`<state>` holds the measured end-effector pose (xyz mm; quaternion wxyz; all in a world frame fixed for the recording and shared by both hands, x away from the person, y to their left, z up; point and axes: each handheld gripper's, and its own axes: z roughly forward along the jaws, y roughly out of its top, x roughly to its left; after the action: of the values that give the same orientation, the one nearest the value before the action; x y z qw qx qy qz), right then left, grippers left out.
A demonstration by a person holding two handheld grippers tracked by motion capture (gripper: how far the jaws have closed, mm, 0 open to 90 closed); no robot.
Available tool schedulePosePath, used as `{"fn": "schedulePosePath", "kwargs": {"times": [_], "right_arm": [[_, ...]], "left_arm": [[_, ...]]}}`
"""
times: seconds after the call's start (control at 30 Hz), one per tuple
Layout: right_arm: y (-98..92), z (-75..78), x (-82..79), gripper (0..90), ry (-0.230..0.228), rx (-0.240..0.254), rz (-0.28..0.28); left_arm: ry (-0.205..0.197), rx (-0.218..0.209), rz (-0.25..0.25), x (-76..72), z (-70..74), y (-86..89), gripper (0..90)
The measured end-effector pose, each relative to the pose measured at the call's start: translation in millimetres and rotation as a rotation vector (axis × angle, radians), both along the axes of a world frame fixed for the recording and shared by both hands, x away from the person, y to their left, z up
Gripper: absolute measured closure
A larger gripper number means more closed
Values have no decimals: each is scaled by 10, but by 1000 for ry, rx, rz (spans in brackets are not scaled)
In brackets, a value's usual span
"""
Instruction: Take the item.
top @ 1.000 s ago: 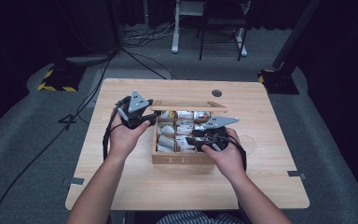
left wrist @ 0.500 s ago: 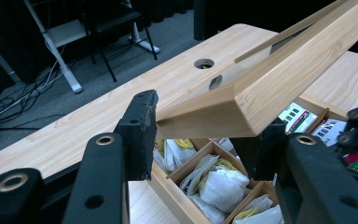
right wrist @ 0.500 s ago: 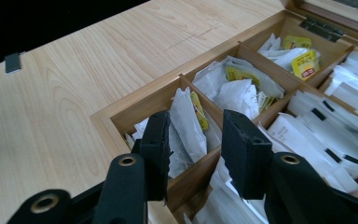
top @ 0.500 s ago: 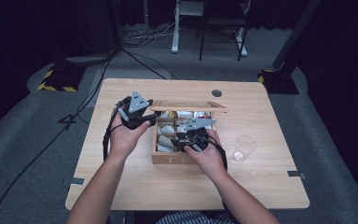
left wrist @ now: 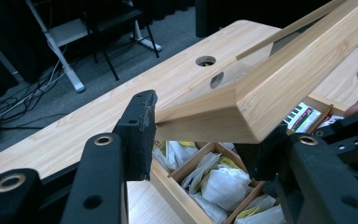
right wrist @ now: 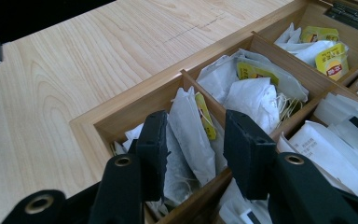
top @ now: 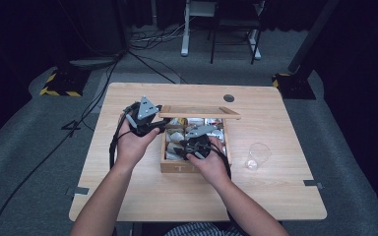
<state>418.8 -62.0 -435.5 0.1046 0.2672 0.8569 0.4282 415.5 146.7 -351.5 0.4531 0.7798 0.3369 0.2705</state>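
Note:
A wooden tea box (top: 194, 167) stands mid-table, its compartments packed with tea bags. My left gripper (top: 165, 126) is shut on the left end of the raised lid (top: 199, 112). In the left gripper view the lid's corner (left wrist: 284, 79) sits clamped between the jaws of the left gripper (left wrist: 200, 135). My right gripper (top: 181, 149) dips into the box's front-left compartment. There a white tea bag (right wrist: 189, 116) with a yellow tag stands between the jaws of the right gripper (right wrist: 196, 140). They have just been opening a little, with a gap at the right pad (right wrist: 242, 149).
An empty clear glass (top: 257, 156) stands on the table (top: 128, 196) right of the box. A round cable hole (top: 229, 98) lies near the table's far edge. Chair and desk legs stand on the floor beyond.
My right hand has moved left and down, from the box's right side into its front-left compartment, uncovering the glass. The left gripper and lid have stayed put.

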Motion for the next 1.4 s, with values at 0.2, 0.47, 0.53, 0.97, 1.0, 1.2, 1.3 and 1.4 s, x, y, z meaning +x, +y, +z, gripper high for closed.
{"fn": "schedulePosePath", "kwargs": {"times": [0.2,0.47,0.53,0.97,1.0,1.2,1.3,1.4], "right_arm": [[67,-46,41,573,-3,-15,11],[121,-83,0,673,1,-38,39],[134,-90,-22,715,-8,-51,52],[159,-99,-30,872,-24,-93,64],[159,-99,-30,872,-24,-93,64],[137,-32,-57,900,-62,-85,69],[116,20,-77,900,-73,-71,64],[98,53,-79,900,-84,-63,63]], "left_arm": [[2,1,-2,-1,0,1,520],[1,5,-3,-4,-2,1,520],[2,4,-3,-3,-1,0,520],[3,4,-4,-2,0,2,520],[3,4,-4,-2,0,2,520],[3,3,-5,-1,-1,3,520],[3,2,-5,0,-1,3,520],[3,2,-5,0,-1,4,520]]}}
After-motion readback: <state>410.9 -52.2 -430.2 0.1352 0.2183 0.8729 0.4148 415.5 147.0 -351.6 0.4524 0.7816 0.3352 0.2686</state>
